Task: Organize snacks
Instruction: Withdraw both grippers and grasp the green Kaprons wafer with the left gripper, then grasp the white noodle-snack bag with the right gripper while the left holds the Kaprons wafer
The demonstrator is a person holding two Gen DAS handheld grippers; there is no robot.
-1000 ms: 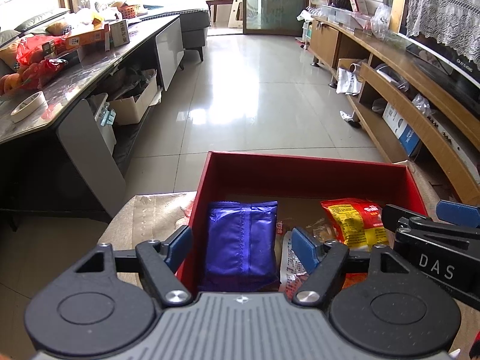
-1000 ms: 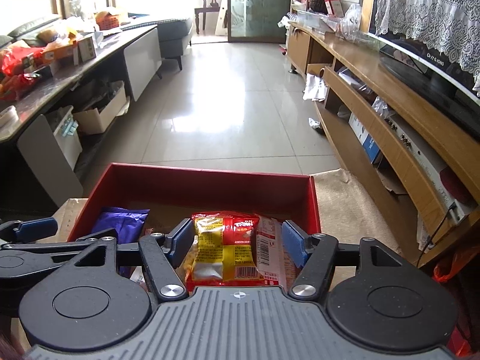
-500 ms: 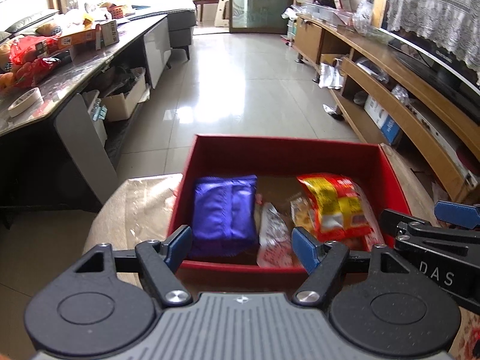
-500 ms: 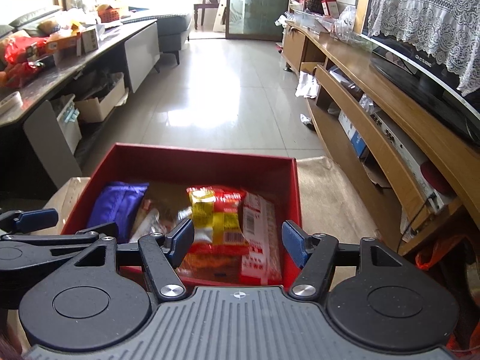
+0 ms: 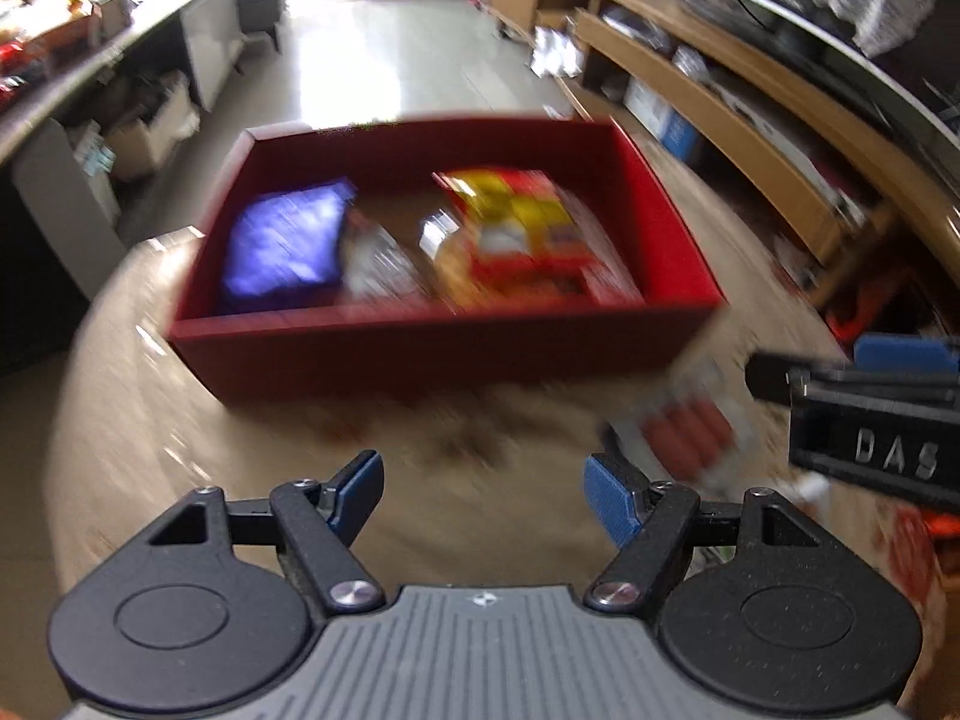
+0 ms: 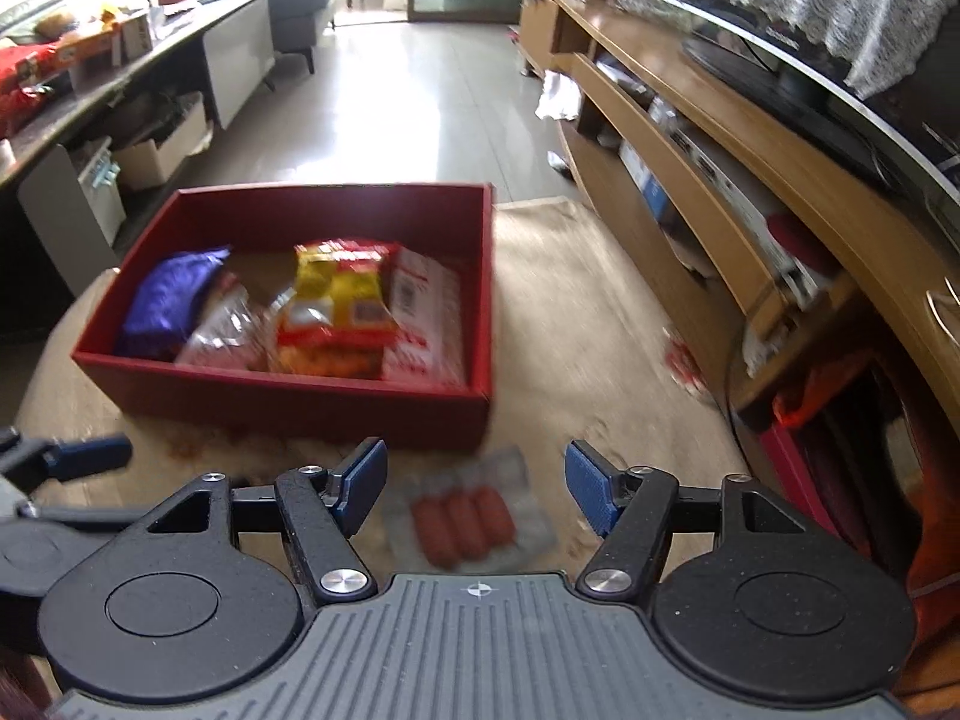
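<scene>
White "DAS" lettering marks right gripper (image 5: 852, 372).

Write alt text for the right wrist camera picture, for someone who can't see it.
The open right gripper hovers over a clear pack of small sausages lying on the tan tabletop, just outside a red box that holds a purple packet and a red and yellow snack bag.

Snack packets (image 6: 336, 306) lie in the box (image 6: 288, 402) — a sausage pack (image 6: 465, 519) on the table (image 6: 600, 330) before it.
</scene>
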